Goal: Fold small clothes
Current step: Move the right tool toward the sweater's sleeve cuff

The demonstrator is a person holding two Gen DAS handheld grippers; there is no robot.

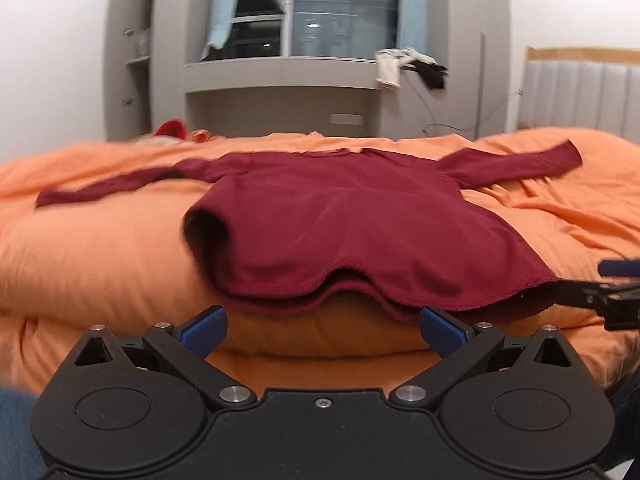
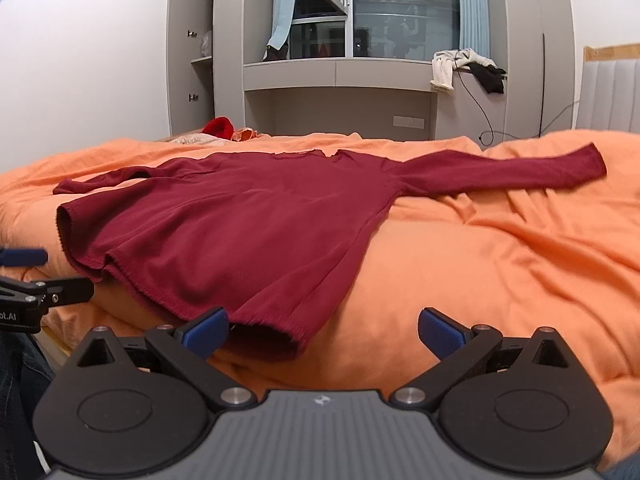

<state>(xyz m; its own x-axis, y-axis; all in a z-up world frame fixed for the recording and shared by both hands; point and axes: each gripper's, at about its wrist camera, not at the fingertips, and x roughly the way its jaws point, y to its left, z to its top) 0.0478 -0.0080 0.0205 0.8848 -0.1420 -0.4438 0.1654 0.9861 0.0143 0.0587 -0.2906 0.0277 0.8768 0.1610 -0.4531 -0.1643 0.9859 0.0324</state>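
Maroon knit, one sweater [image 2: 248, 216], lies flat on the orange duvet [image 2: 500, 264]. Its collar points to 12 o'clock, its hem to 6; the two sleeves stretch out toward 9 and 3. I hold two claws. My left claw [image 1: 322, 330] gapes wide just below the hem, gripping nothing. My right claw [image 2: 323, 330] is equally wide; its 9 o'clock finger [image 2: 206, 334] sits at the hem's right corner, though whether it touches I cannot tell.

We see a plain dark red sweater [image 2: 248, 216] on a plain orange duvet [image 2: 500, 264]. At our twelve o'clock hang pale blue curtains [image 2: 284, 4]; grey cabinets [image 2: 532, 40] flank them. Our grippers' fingertips [image 2: 206, 330] are blue.
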